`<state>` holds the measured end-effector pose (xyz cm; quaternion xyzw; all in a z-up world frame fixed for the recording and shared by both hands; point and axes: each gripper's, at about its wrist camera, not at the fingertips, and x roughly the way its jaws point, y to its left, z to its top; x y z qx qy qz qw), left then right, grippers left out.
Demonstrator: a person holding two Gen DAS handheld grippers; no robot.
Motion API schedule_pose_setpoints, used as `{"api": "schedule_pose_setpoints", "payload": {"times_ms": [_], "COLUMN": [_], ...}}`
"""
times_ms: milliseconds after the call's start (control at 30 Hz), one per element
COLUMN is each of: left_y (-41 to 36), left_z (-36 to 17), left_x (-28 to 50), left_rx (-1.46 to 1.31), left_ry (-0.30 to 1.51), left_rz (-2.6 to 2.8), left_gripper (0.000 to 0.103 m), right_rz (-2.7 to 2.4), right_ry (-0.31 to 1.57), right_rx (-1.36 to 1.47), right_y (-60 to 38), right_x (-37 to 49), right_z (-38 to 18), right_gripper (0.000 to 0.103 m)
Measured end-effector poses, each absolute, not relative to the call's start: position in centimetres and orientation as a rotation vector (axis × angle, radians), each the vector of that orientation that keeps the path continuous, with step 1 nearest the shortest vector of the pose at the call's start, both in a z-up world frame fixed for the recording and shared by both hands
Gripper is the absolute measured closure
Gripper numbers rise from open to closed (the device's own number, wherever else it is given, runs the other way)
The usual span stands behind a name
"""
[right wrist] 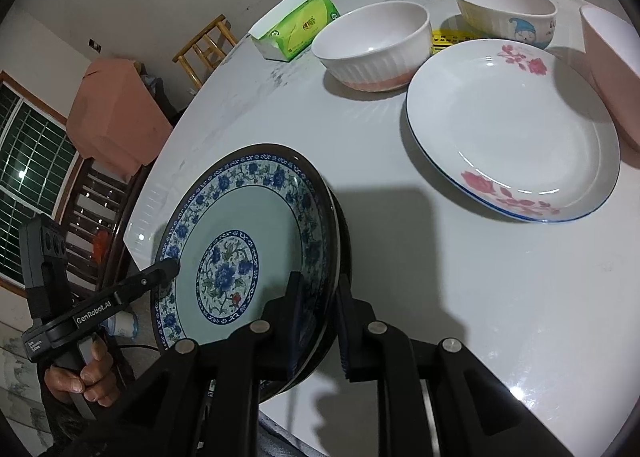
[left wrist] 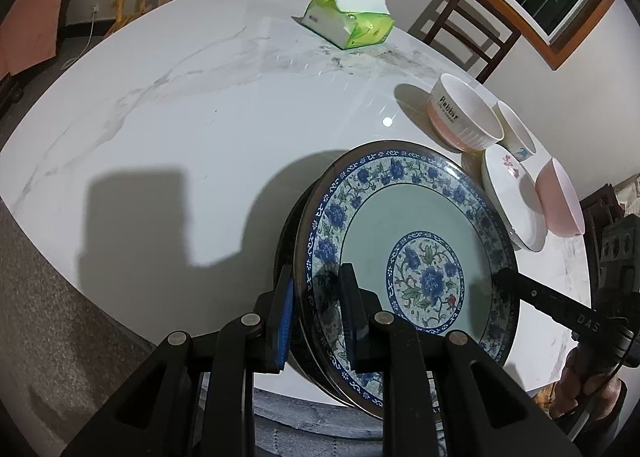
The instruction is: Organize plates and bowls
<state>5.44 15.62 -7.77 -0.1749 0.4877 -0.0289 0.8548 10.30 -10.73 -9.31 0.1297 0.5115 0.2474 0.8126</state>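
A blue-flowered plate (left wrist: 400,217) (right wrist: 240,213) with a dark underside is held tilted over the near edge of the white marble table (left wrist: 200,117). A second dark rim seems to lie right under it. My left gripper (left wrist: 316,297) is shut on its left rim, one finger inside and one outside. My right gripper (right wrist: 320,309) is shut on the opposite rim. Each gripper's fingertip shows in the other's view, the right one (left wrist: 508,277) and the left one (right wrist: 170,267), both at the plate's edge. A white plate with pink flowers (right wrist: 508,129) (left wrist: 512,201) lies just beyond.
Behind the white plate stand a ribbed white bowl with a pink base (right wrist: 372,45), a cartoon bowl (right wrist: 508,13) and a pink bowl (right wrist: 612,73). A green tissue pack (left wrist: 348,21) lies at the far side. Wooden chairs (left wrist: 468,33) ring the table.
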Motion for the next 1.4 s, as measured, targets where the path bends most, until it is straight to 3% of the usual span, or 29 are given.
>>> {"api": "schedule_pose_setpoints", "payload": {"times_ms": [567, 967, 1400], "left_y": [15.6, 15.1, 15.4], "left_z": [-8.5, -7.6, -7.5], "left_x": [5.9, 5.6, 5.1], "left_rx": [-0.355, -0.3, -0.297], "left_ry": [1.022, 0.977, 0.936], "left_rz": [-0.053, -0.021, 0.029], "left_gripper": [0.084, 0.082, 0.073], "right_rz": [0.484, 0.467, 0.427], "right_ry": [1.085, 1.096, 1.089], "right_rx": [0.198, 0.117, -0.018], "right_y": [-9.7, -8.6, -6.7], "right_x": [10.1, 10.1, 9.5], "right_z": [-9.0, -9.7, -9.8], "right_gripper": [0.084, 0.075, 0.07]}}
